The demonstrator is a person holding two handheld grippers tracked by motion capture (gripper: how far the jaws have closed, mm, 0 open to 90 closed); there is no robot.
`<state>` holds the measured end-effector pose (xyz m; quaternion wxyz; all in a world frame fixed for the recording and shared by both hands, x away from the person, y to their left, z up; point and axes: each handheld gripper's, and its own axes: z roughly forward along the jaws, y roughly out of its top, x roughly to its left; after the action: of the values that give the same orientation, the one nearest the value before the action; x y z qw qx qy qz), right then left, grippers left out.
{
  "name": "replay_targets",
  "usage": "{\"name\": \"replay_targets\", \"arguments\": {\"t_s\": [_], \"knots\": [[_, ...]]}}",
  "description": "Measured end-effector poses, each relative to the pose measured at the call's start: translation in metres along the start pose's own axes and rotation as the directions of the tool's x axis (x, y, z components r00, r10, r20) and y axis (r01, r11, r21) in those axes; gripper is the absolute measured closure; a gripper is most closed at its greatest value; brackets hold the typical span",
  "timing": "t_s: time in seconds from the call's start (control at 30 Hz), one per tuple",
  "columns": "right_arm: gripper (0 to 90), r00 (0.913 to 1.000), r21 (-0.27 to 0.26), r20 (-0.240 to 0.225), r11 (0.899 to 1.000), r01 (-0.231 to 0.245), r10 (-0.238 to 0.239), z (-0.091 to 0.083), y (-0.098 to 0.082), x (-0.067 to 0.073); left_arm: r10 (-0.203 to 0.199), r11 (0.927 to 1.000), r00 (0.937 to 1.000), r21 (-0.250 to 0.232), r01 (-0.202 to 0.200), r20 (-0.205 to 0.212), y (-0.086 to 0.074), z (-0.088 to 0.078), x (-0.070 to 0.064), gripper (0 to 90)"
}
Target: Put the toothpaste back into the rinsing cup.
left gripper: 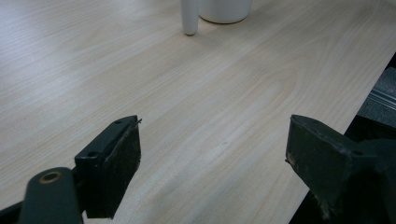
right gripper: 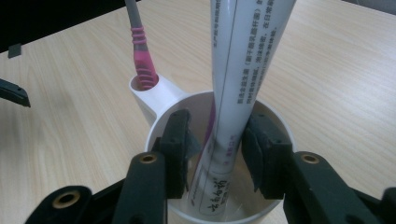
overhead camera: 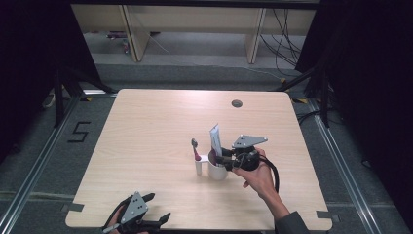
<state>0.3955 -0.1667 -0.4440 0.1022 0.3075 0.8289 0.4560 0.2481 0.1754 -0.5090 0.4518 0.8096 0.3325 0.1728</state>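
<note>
Between the right gripper's (right gripper: 216, 154) 2 slightly parted jaws, the white printed toothpaste tube (right gripper: 238, 79) stands nearly upright inside the white plastic cup (right gripper: 154, 133), unpinched, far from the wide-open, empty left gripper (overhead camera: 146, 214).

Bare table (overhead camera: 146, 146) lies open on all sides of the cup (overhead camera: 217, 170); inside it the upright tube (right gripper: 233, 93) and the toothbrush (right gripper: 140, 51) in the side holder crowd the opening
</note>
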Motion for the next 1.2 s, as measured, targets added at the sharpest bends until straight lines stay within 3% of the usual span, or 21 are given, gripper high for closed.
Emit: {"name": "replay_targets", "arguments": {"t_s": [0.1,0.23,0.43,0.5,0.6,0.67,0.87,0.9,0.93,0.97,1.0,1.03,1.07,1.13,1.2], "knots": [[61.2,0.9997,-0.015,0.012,1.0,0.023,-0.023,-0.001,-0.001,-0.001,-0.004,1.0,1.0,-0.003,0.004,0.002,0.0,0.0,0.0,17.5],[60.1,0.9999,-0.013,0.003,1.0,0.013,-0.013,-0.002,-0.001,-0.001,-0.001,1.0,1.0,-0.001,0.001,0.001,0.0,0.0,0.0,17.5],[59.4,0.9992,-0.015,0.032,1.0,0.024,-0.024,-0.008,-0.002,-0.001,-0.006,1.0,1.0,-0.004,0.006,0.007,0.0,0.001,0.0,17.5],[59.1,0.9996,-0.013,0.027,1.0,0.005,-0.004,-0.01,-0.002,0.0,-0.008,0.9999,1.0,-0.009,0.008,0.006,0.0,0.001,-0.001,17.5],[59.1,0.9988,-0.026,0.044,0.999,0.025,-0.023,-0.013,-0.001,-0.001,-0.008,1.0,1.0,-0.006,0.008,0.006,0.0,0.001,-0.001,17.5],[58.8,0.9996,-0.027,0.029,1.0,0.003,-0.003,-0.015,-0.001,-0.001,-0.008,1.0,0.9999,-0.005,0.008,0.006,0.0,0.001,-0.001,17.5],[58.6,0.9994,-0.03,0.034,0.999,0.011,-0.01,-0.019,0.001,-0.002,-0.008,0.9999,0.9999,-0.01,0.008,0.007,-0.001,0.002,-0.001,17.5],[58.5,0.9995,-0.024,0.029,1.0,-0.01,0.01,-0.02,0.001,0.0,-0.007,0.9999,0.9999,-0.009,0.007,0.007,-0.001,0.002,-0.001,17.5],[58.4,0.9987,-0.041,0.043,0.999,0.028,-0.026,-0.02,0.001,-0.003,0.003,1.0,1.0,0.0,-0.003,0.006,0.0,0.001,0.0,17.5],[58.1,0.9996,-0.031,0.027,1.0,-0.006,0.007,-0.022,0.002,-0.001,0.003,1.0,1.0,-0.001,-0.003,0.006,0.0,0.001,0.0,17.6],[57.9,0.9993,-0.046,0.029,0.999,0.025,-0.023,-0.023,0.002,-0.003,-0.009,0.9999,0.9999,-0.012,0.009,0.007,-0.001,0.002,-0.001,17.5],[57.9,0.9993,-0.046,0.029,0.999,0.025,-0.023,-0.023,0.002,-0.003,-0.009,0.9999,0.9999,-0.012,0.009,0.007,-0.001,0.002,-0.001,17.5],[57.5,0.9992,-0.041,0.035,0.999,-0.017,0.019,-0.026,0.002,-0.001,-0.008,0.9999,0.9999,-0.009,0.008,0.007,0.0,0.002,-0.001,17.5],[57.3,0.9992,-0.057,0.04,0.998,0.008,-0.006,-0.027,0.002,-0.004,-0.008,0.9999,0.9999,-0.007,0.008,0.007,0.0,0.001,0.0,17.5],[56.8,0.9989,-0.053,0.046,0.999,-0.009,0.011,-0.032,0.002,-0.006,-0.009,0.9999,0.9999,-0.007,0.009,0.006,0.0,0.001,-0.001,17.5]]}}
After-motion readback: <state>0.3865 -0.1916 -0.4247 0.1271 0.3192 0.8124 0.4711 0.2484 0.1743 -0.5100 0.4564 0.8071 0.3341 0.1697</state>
